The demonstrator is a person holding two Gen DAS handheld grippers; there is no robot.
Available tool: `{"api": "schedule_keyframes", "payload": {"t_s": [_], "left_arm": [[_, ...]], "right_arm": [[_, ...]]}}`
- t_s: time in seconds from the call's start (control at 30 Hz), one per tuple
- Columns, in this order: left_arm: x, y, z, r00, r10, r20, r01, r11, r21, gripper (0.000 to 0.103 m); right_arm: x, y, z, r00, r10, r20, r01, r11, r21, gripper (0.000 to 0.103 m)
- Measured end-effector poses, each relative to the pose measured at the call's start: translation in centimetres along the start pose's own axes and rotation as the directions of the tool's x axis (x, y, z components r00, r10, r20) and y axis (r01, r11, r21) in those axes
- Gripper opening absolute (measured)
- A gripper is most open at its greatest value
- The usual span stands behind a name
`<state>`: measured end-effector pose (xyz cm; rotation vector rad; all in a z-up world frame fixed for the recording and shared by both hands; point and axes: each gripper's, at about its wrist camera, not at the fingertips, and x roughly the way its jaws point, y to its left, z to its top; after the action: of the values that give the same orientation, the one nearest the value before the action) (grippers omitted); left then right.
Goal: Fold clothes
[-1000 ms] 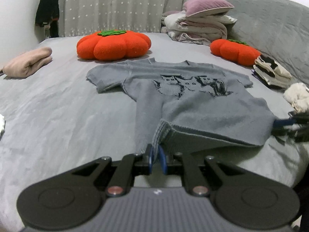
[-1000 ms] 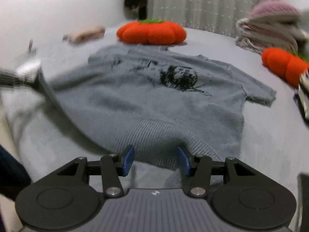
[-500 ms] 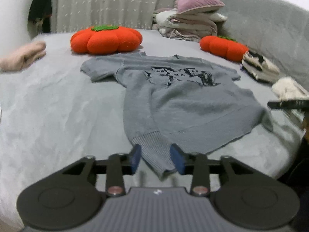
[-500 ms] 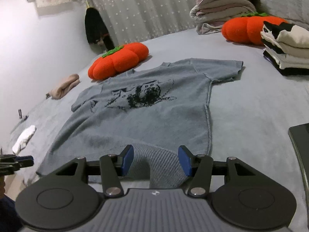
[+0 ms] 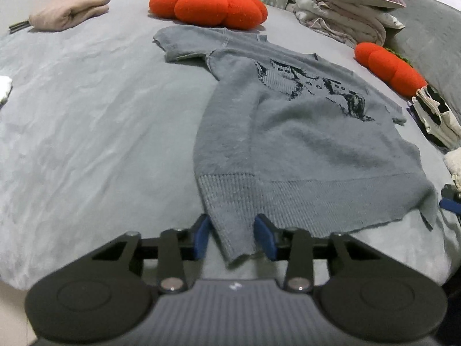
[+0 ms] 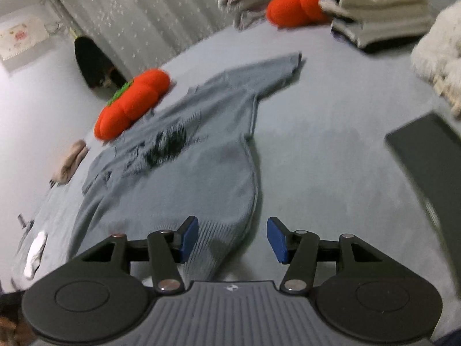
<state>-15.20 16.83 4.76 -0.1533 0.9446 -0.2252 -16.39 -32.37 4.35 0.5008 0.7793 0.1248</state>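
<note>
the sweater (image 5: 302, 150) lay flat on the bed (image 5: 86, 132), spread ready for folding. the left gripper (image 5: 233, 235) had just narrowed its jaws around the hem corner without pinching. the right gripper (image 6: 232, 239) stood half open over the other corner, holding nothing.

Two fisheye views, each riding on a hand-held tool and looking forward and downward along its own blue-padded fingers, are sitting close above the near edge of a grey bed (image 5: 86, 132). The left view is facing the lower left corner of a flat grey knitted short-sleeved sweater with a dark cat pattern (image 5: 302, 144). The right view, tilted and blurred, is facing its lower right corner (image 6: 207, 173). Both are sharing the sweater, the large orange pumpkin-shaped cushion (image 5: 207, 5) (image 6: 132, 103) beyond it and a folded beige garment (image 5: 69, 11) (image 6: 70, 161).
</note>
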Motion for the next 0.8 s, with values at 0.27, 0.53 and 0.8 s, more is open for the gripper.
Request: {"api": "schedule_keyframes", "payload": {"t_s": [0.27,0.53,0.8], "left_arm": [[-0.1,-1.0,0.2,0.999,0.024,0.045,-0.025,0.999,0.021,0.01],[-4.1,0.9,0.7,0.984,-0.086,0.158,0.098,0.993,-0.067,0.009],[-4.8,2.2,0.4,0.983,-0.085,0.163,0.103,0.99,-0.101,0.009]], "right_arm": [[0.9,1.4,-2.6,0.999,-0.003,-0.033,0.001,0.999,-0.05,0.043],[-3.0,0.1,-1.2,0.98,0.099,0.171,-0.109,0.993,0.05,0.006],[-5.9,1.8,-2.4,0.951,0.169,0.258,-0.178,0.984,0.011,0.006]]}}
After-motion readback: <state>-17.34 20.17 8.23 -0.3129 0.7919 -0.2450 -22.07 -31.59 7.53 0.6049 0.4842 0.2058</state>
